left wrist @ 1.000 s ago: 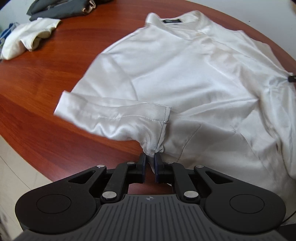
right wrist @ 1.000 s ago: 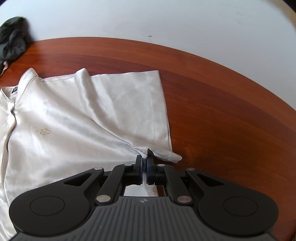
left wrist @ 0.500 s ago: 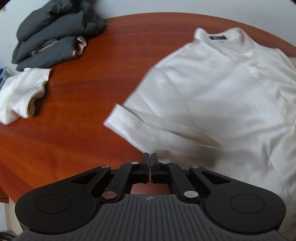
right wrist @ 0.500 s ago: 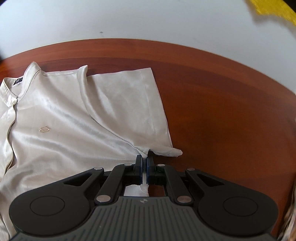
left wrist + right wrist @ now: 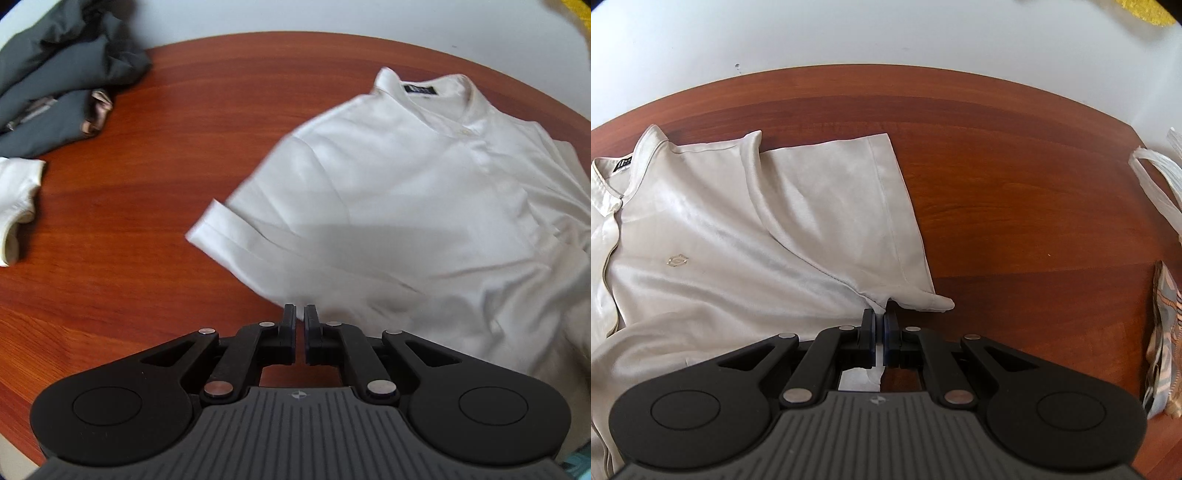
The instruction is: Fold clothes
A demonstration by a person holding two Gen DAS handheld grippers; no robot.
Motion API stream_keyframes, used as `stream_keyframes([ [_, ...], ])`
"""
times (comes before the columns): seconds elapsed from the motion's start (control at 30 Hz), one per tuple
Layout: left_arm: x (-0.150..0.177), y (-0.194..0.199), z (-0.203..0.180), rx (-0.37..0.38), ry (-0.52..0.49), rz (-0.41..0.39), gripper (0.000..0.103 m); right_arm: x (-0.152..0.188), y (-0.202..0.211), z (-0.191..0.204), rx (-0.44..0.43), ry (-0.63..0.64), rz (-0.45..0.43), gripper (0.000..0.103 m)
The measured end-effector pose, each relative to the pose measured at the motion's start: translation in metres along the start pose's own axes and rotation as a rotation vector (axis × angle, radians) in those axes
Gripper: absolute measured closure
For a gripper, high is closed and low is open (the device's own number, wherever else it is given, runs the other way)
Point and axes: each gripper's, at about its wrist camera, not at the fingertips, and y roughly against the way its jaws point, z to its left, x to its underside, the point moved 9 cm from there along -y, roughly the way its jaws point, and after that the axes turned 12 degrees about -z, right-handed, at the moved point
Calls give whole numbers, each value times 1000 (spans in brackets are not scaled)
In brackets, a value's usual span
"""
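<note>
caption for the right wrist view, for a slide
Right hand-held gripper pinches the cream shirt at its underarm on the wooden table.

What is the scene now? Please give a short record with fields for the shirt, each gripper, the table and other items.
shirt: white shirt, spread on the table, collar at the far side
left gripper: nearly shut, at the shirt's near edge; grip on cloth cannot be told
right gripper: shut on the shirt at the underarm
table: round, red-brown wood
other items: grey clothes and a white garment lying apart from the shirt
</note>
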Motion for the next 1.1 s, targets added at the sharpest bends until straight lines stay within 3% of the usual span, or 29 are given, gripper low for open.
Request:
stream_keyframes([
  [0.1, 11, 2, -12, 23, 5, 6, 68, -4, -1, 8, -6, 7, 1, 99],
  [0.13, 14, 3, -17, 34, 7, 5, 65, -5, -1, 10, -9, 10, 1, 99],
  [0.47, 37, 6, -56, 44, 11, 13, 58, -6, 4, -2, -51, 33, 1, 99],
  [0.7, 36, 0, -58, 4, 36, 0, 66, -4, 11, -16, -80, 48, 1, 99],
  [0.8, 37, -6, -58, -12, 18, 6, 94, -4, 14, -18, -95, 60, 2, 99],
  [0.93, 38, -13, -57, -47, -21, 5, 102, -5, 2, -21, -104, 64, 3, 99],
  [1.1, 37, -17, -47, -113, -84, -9, 103, -6, 3, -20, -108, 64, 2, 99],
])
